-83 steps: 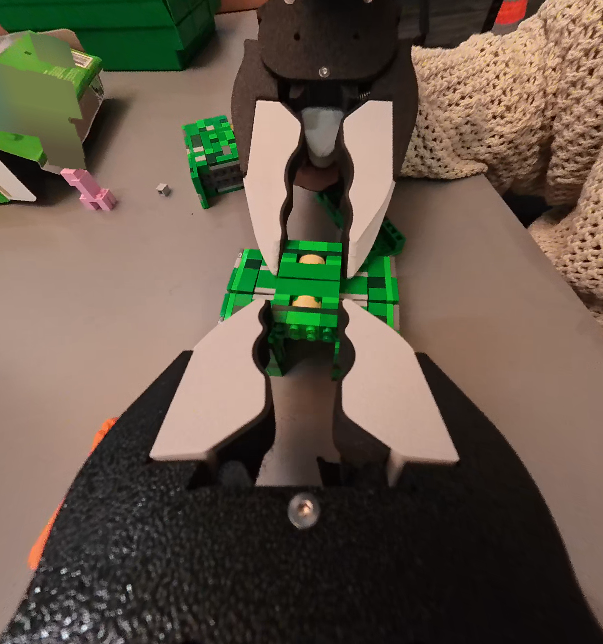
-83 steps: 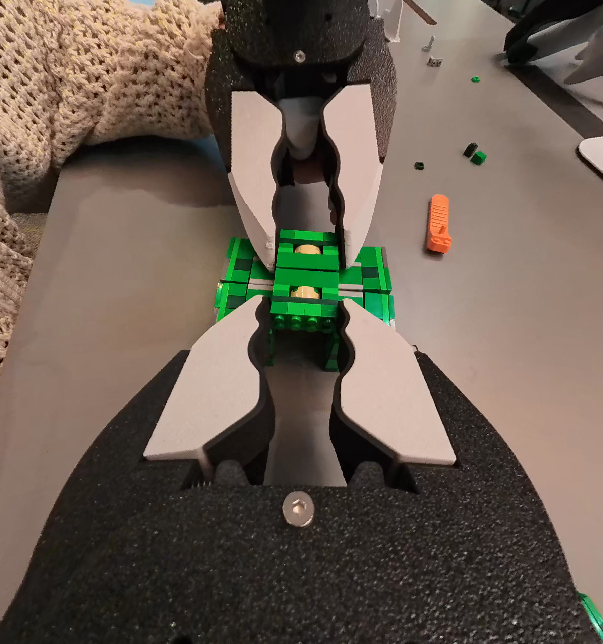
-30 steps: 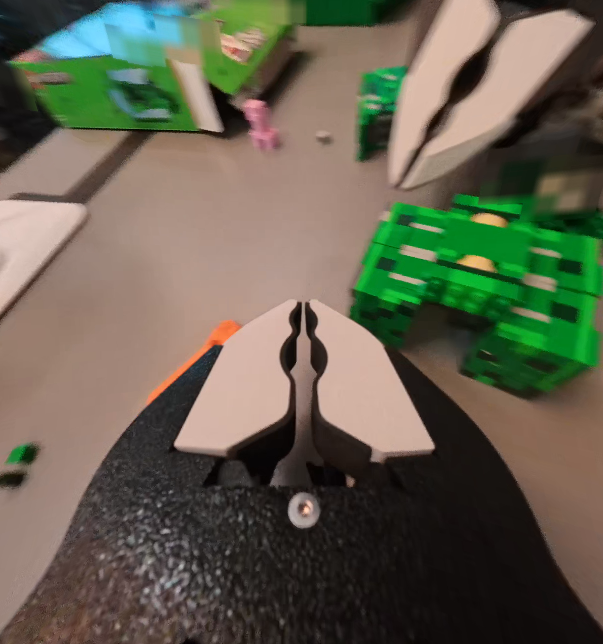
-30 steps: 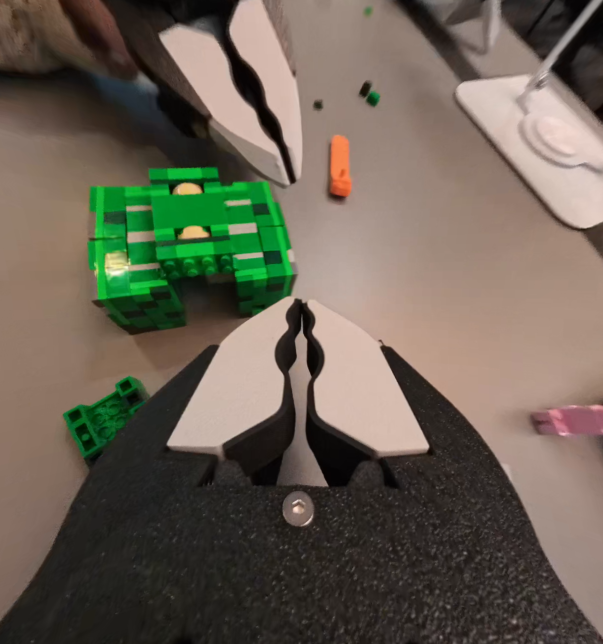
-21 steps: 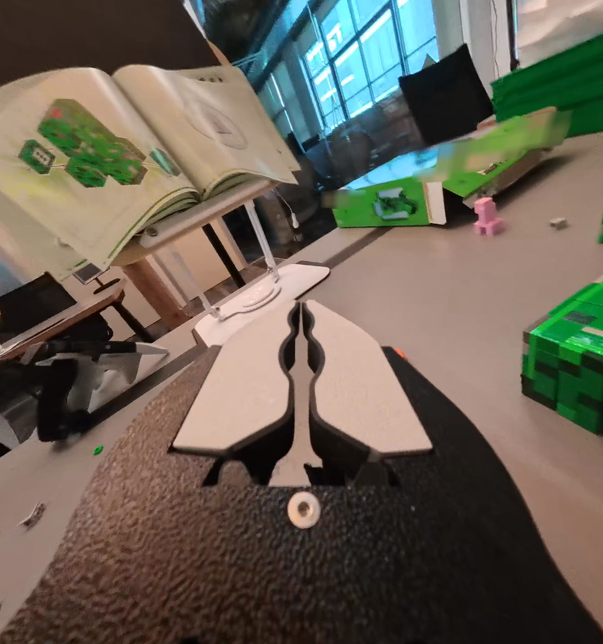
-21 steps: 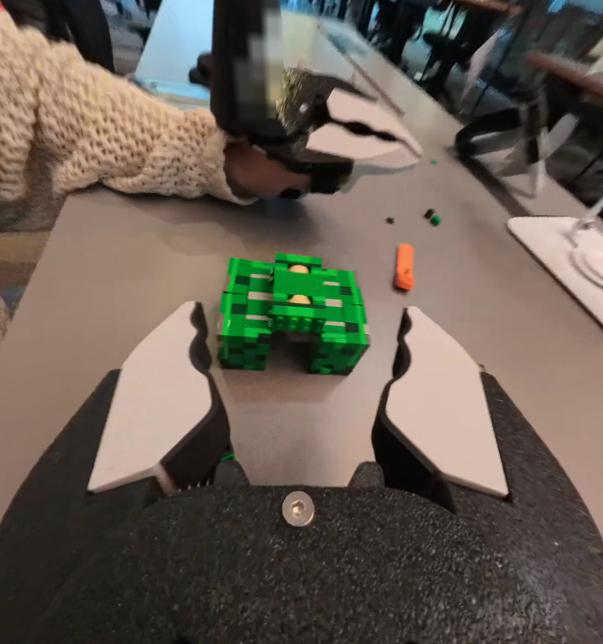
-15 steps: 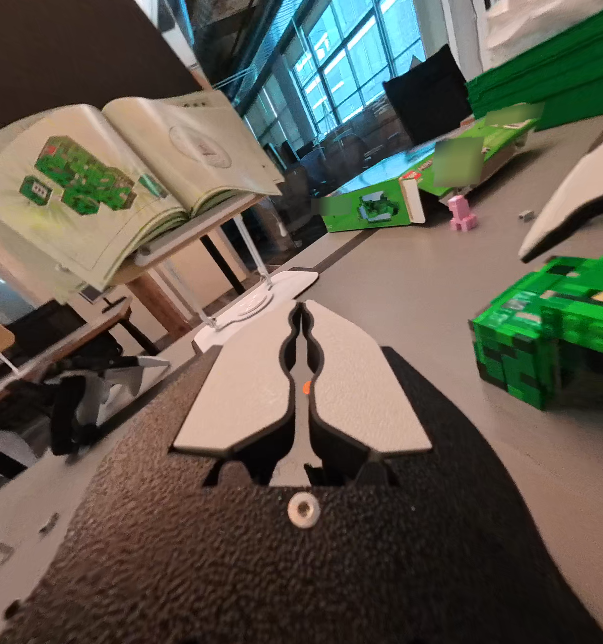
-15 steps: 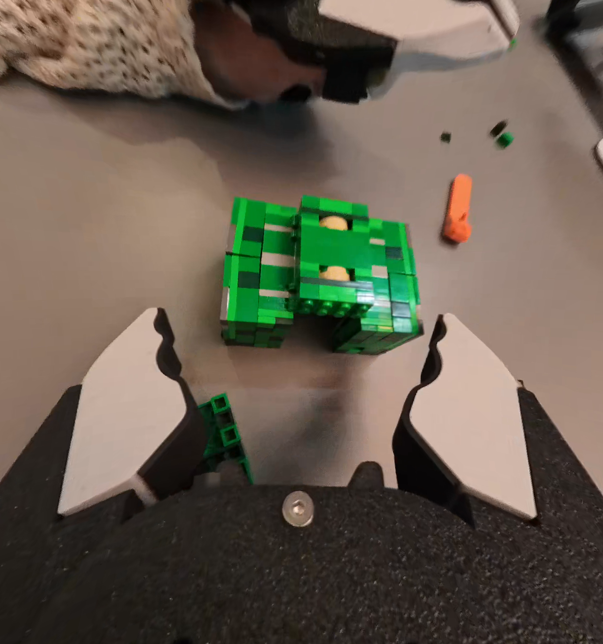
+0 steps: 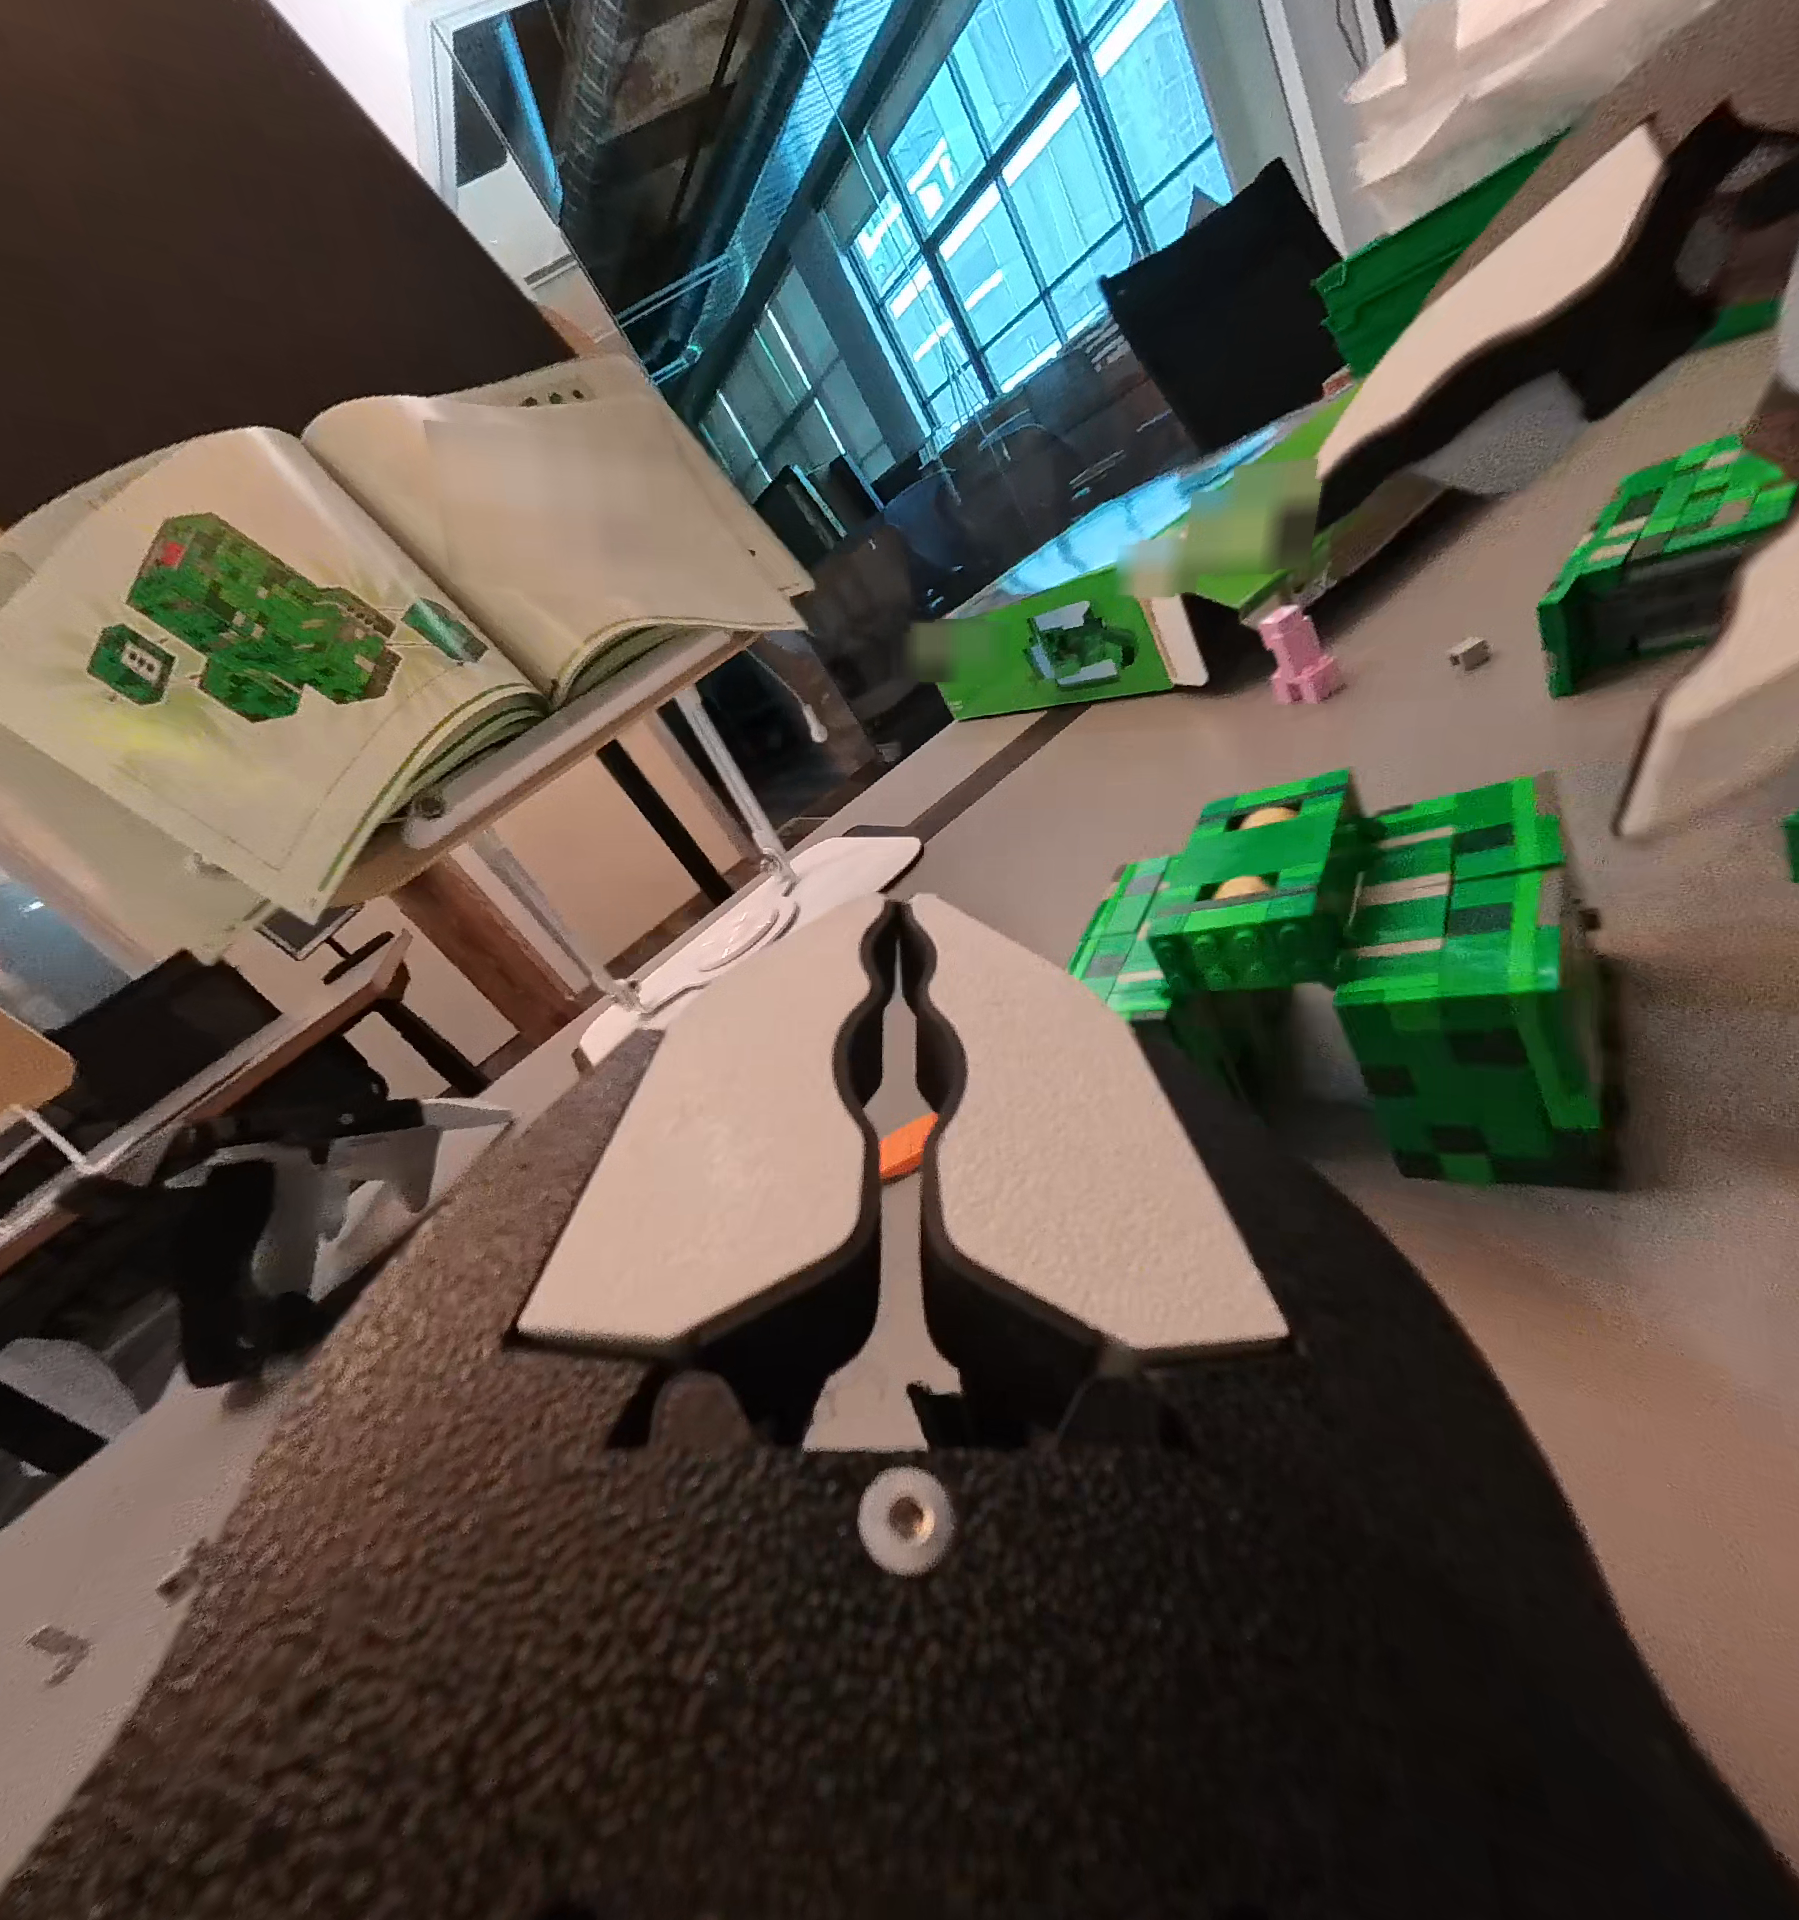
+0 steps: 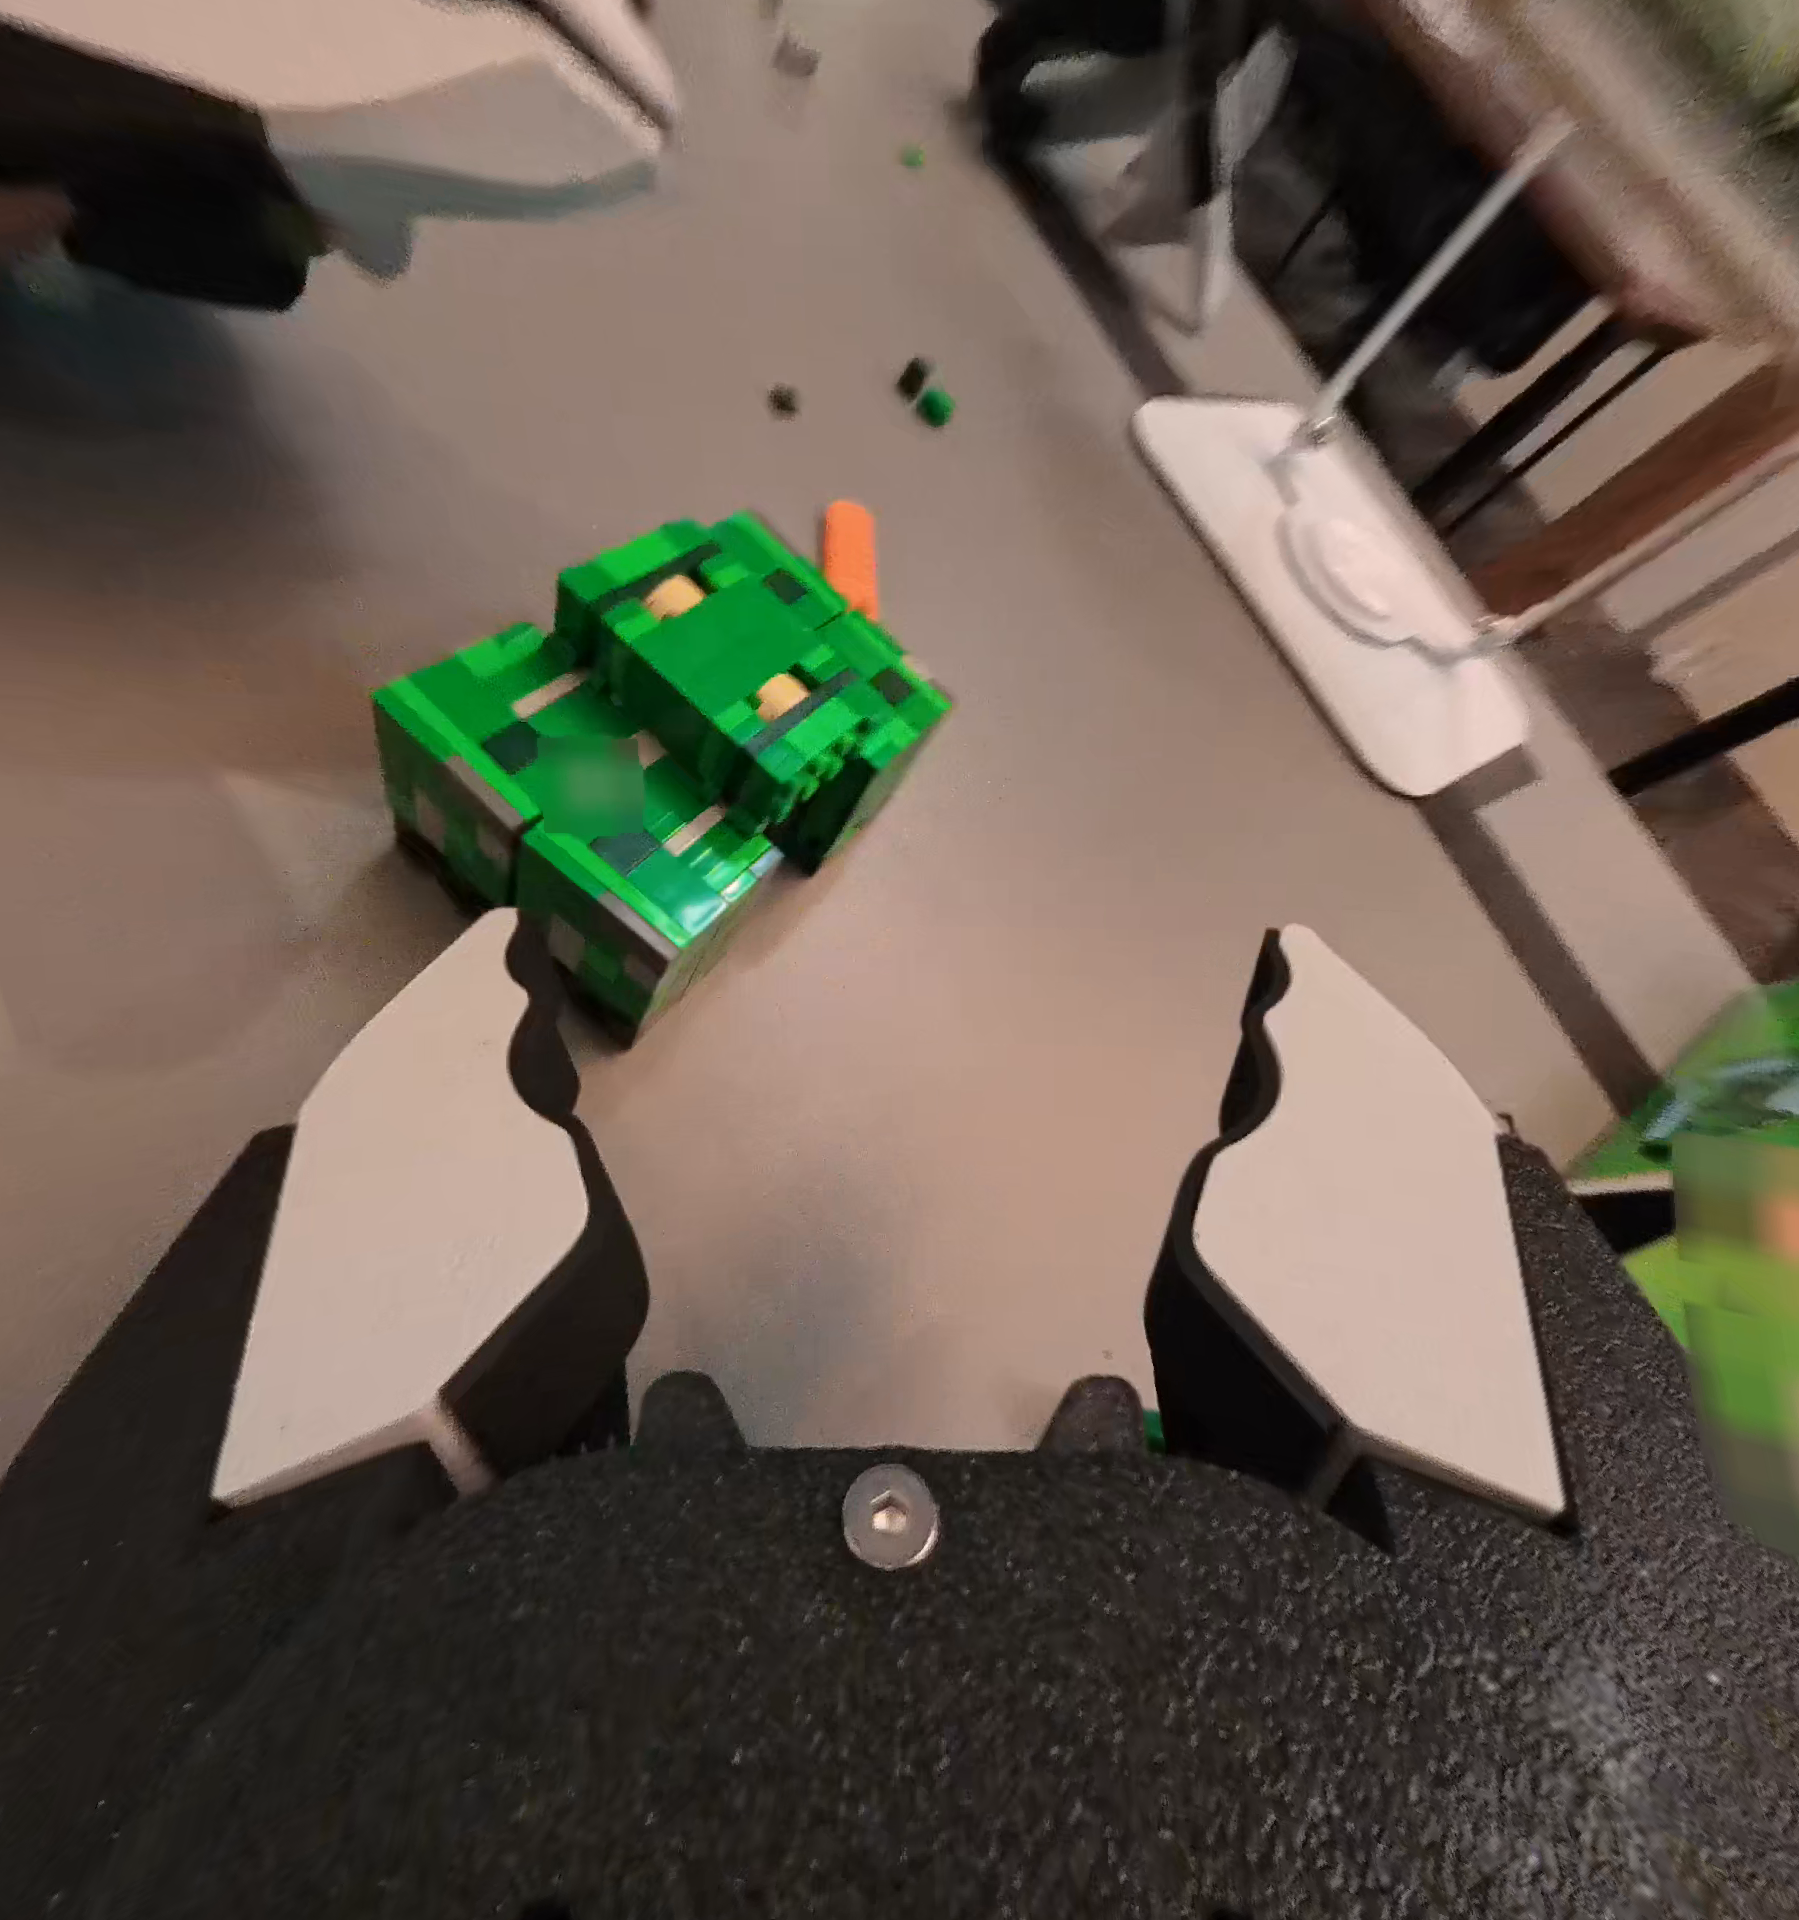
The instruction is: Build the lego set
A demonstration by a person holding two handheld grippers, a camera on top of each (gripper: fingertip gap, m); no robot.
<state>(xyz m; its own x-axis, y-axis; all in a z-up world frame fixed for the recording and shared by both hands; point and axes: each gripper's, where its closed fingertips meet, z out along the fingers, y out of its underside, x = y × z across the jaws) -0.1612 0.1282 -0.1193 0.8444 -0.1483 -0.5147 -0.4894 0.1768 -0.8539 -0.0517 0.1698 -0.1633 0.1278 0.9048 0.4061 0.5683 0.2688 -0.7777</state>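
Observation:
The green Lego build [image 10: 656, 748] stands on the grey table [image 10: 926, 1091]; it has two tan round parts on top. My right gripper [image 10: 893, 935] is open and empty, just short of the build, with its left fingertip over the build's near corner. My left gripper [image 9: 897, 920] is shut and empty, low over the table, with the build [image 9: 1394, 966] to its right. An orange piece [image 9: 910, 1143] shows through the gap between its fingers and lies beside the build in the right wrist view [image 10: 851, 551]. The right gripper's fingers [image 9: 1497, 364] hang above the build.
An open instruction book [image 9: 303, 623] rests on a stand with a white base [image 10: 1331, 592]. A second green block [image 9: 1653, 571], a pink figure [image 9: 1300, 655], a green box [image 9: 1071, 655] and small loose pieces [image 10: 931, 400] lie on the table. The left gripper's finger [image 10: 479, 125] shows top left. My right fingertips sit around 12 cm from my left ones.
My right gripper has opened wide and swung around the build. My left gripper has tilted up from looking down at the table to looking along it, staying shut.

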